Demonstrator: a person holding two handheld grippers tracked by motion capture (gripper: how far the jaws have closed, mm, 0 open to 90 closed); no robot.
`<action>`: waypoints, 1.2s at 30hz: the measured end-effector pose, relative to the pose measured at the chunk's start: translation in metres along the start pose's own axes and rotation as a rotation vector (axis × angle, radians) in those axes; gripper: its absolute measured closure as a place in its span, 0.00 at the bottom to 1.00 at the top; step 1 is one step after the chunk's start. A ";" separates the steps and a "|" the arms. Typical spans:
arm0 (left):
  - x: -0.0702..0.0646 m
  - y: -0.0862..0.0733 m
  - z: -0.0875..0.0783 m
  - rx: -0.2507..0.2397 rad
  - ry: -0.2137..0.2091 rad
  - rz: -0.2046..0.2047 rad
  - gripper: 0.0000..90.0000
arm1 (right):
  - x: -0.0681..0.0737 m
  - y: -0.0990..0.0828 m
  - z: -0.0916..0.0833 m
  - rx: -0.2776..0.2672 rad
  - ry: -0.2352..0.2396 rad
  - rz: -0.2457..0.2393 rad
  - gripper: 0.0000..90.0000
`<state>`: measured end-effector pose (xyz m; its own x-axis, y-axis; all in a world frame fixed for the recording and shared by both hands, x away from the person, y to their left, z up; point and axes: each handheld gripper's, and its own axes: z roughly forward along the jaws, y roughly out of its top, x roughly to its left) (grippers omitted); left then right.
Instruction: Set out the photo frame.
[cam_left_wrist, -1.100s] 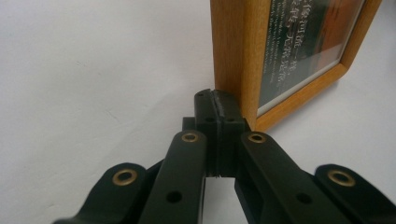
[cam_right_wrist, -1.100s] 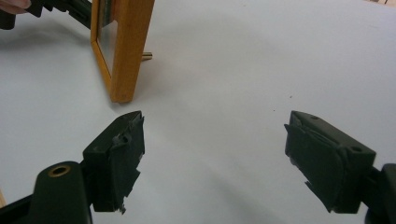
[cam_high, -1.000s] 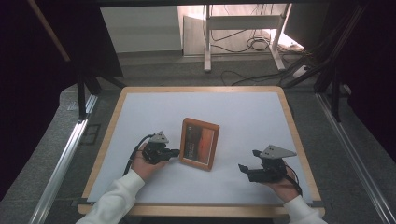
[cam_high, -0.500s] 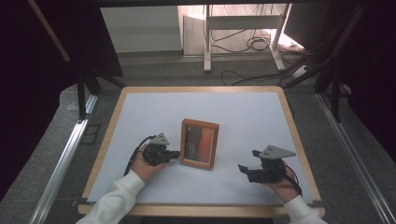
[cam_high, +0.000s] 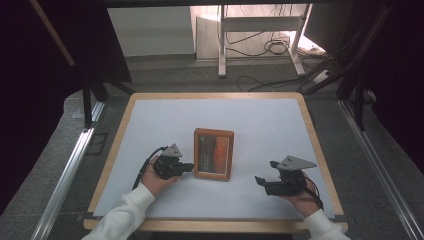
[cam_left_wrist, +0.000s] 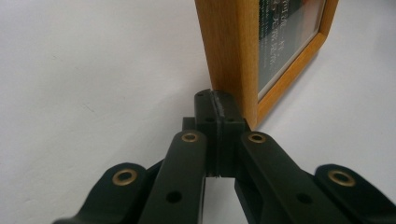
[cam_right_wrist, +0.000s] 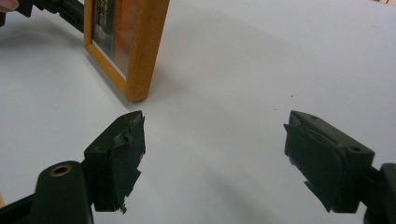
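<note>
My left gripper's (cam_left_wrist: 219, 109) fingers (cam_left_wrist: 205, 107) are pressed flat together with nothing between them, their tips right at the near corner of the wooden picture frame (cam_left_wrist: 233, 56), which rises in the upper right of the left gripper view; whether the tips touch the wood I cannot tell. My right gripper's (cam_right_wrist: 212, 154) fingers (cam_right_wrist: 119, 158) stand wide apart, one at the lower left and one at the lower right of the right gripper view, with only bare white tabletop (cam_right_wrist: 233, 70) between them.

In the high view I see the picture frame (cam_high: 214, 154) a little below the centre of the picture, its dark print with an orange-red band facing up toward the camera. It sits on the white table surface (cam_high: 210, 115), which is edged by a light wooden border.

The left gripper (cam_high: 186, 169) is in the lower left of the centre, pointing right at the frame's lower left edge, just beside it, held by my left hand (cam_high: 155, 180) in a white sleeve. The right gripper (cam_high: 267, 180) is in the lower right, well apart from the frame, pointing left toward it, with my right hand (cam_high: 300, 197) behind it.

In the right gripper view the frame (cam_right_wrist: 140, 46) fills the upper left, near my left-hand finger, and the other gripper (cam_right_wrist: 60, 11) shows behind it at the top left corner.
</note>
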<state>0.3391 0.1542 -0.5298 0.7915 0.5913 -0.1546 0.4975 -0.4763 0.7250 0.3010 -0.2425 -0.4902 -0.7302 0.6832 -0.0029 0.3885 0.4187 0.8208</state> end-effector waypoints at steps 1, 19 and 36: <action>0.000 0.000 0.000 0.001 0.000 0.000 1.00 | 0.000 0.000 0.000 0.000 0.000 0.000 0.23; -0.004 -0.001 0.002 0.010 -0.010 0.003 1.00 | 0.000 0.000 0.000 0.001 -0.001 -0.001 0.23; 0.006 -0.011 -0.029 -0.077 0.077 -0.060 0.95 | -0.009 -0.005 0.001 0.004 0.004 0.024 0.22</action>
<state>0.3281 0.1814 -0.5189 0.7300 0.6669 -0.1495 0.5122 -0.3892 0.7656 0.3068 -0.2501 -0.4947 -0.7231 0.6905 0.0193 0.4081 0.4045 0.8185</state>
